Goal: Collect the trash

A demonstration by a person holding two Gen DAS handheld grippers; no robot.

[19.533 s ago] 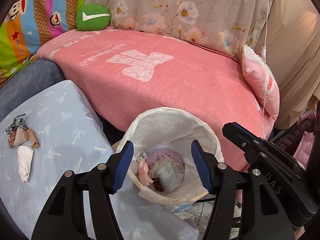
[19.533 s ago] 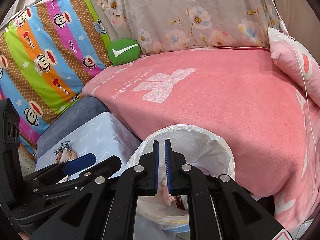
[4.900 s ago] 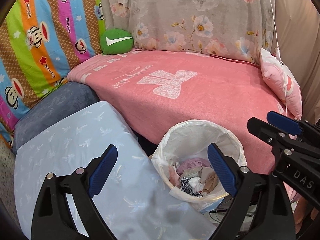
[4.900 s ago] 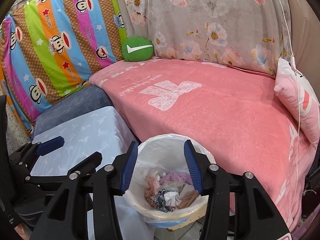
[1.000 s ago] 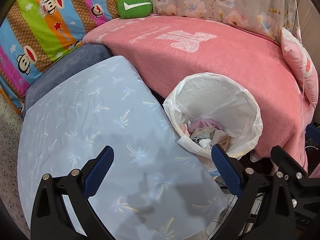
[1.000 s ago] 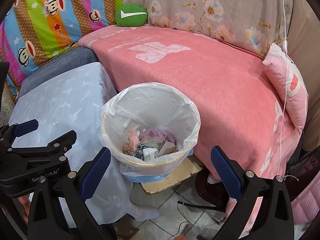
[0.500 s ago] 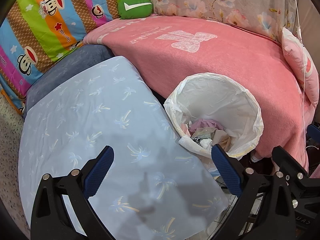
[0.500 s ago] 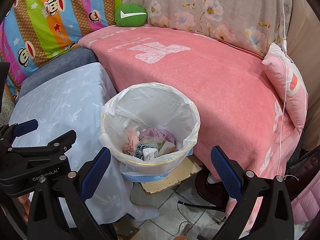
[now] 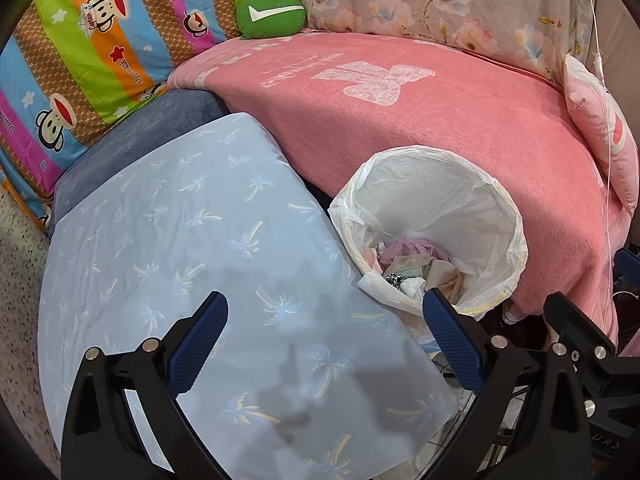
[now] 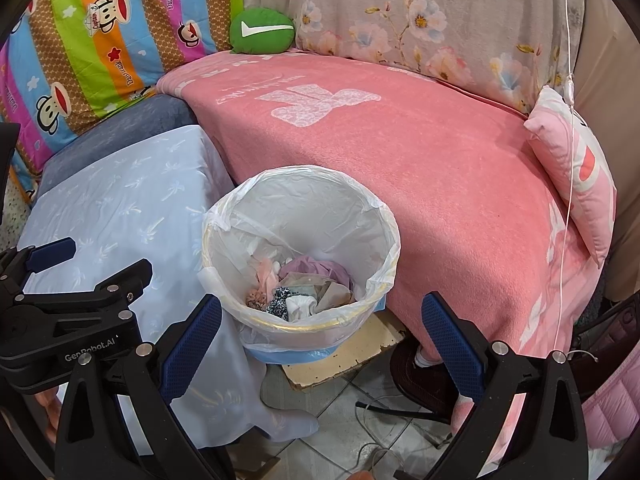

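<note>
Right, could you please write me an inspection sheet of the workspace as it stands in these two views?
Surface: light blue palm-print cloth, nothing seen lying on it.
Job's things: lined trash bin beside the cloth; crumpled trash at its bottom.
Clutter: cardboard piece on the tiled floor under the bin.
Grippers: left tool open, empty, over the cloth; right tool open, empty, just in front of the bin.
Cables: thin white cord hanging at right; wires on the floor.
Surroundings: pink blanket, green cushion, pink pillow, striped monkey-print fabric.
</note>
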